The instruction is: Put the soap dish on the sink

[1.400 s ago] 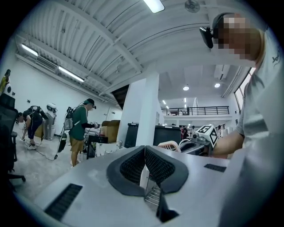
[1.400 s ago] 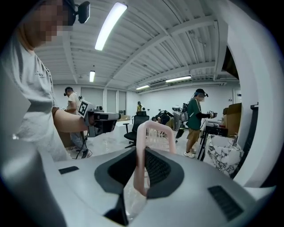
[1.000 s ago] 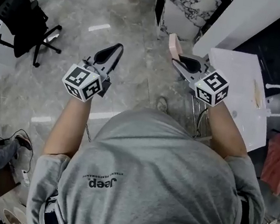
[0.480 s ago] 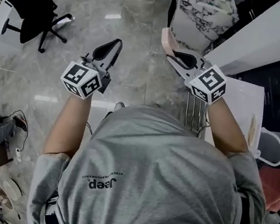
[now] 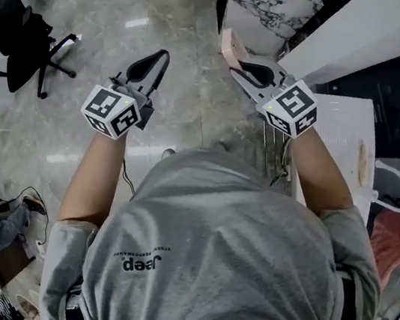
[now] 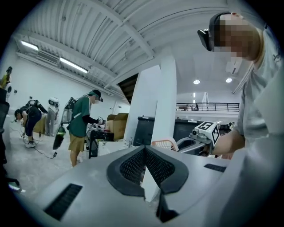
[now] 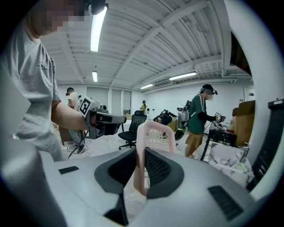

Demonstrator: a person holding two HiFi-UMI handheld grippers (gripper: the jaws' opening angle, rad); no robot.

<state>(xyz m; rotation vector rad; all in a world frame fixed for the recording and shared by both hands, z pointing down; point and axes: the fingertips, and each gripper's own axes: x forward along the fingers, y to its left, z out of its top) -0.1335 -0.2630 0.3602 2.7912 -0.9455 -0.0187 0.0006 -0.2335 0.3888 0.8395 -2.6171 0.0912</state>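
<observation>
A pink slatted soap dish (image 5: 230, 44) stands on edge between the jaws of my right gripper (image 5: 240, 65), which is shut on its rim. In the right gripper view the soap dish (image 7: 153, 129) rises upright from the right gripper (image 7: 141, 153), with both pads against it. My left gripper (image 5: 158, 58) is held out level over the floor, apart from the dish, shut with nothing in it. In the left gripper view its pads meet at the tip of the left gripper (image 6: 144, 150), and the soap dish (image 6: 164, 142) shows beyond. No sink basin is plainly in view.
A white counter (image 5: 346, 123) lies to the right of my right arm, with a wire rack (image 5: 278, 149) beside it. A marble-patterned unit (image 5: 272, 0) stands ahead. An office chair (image 5: 22, 42) is at the left on the grey floor. People stand in the background (image 6: 82, 126).
Both grippers have travelled across the room together, the dish still gripped. The white counter has slid toward the right edge and the marble unit has come nearer.
</observation>
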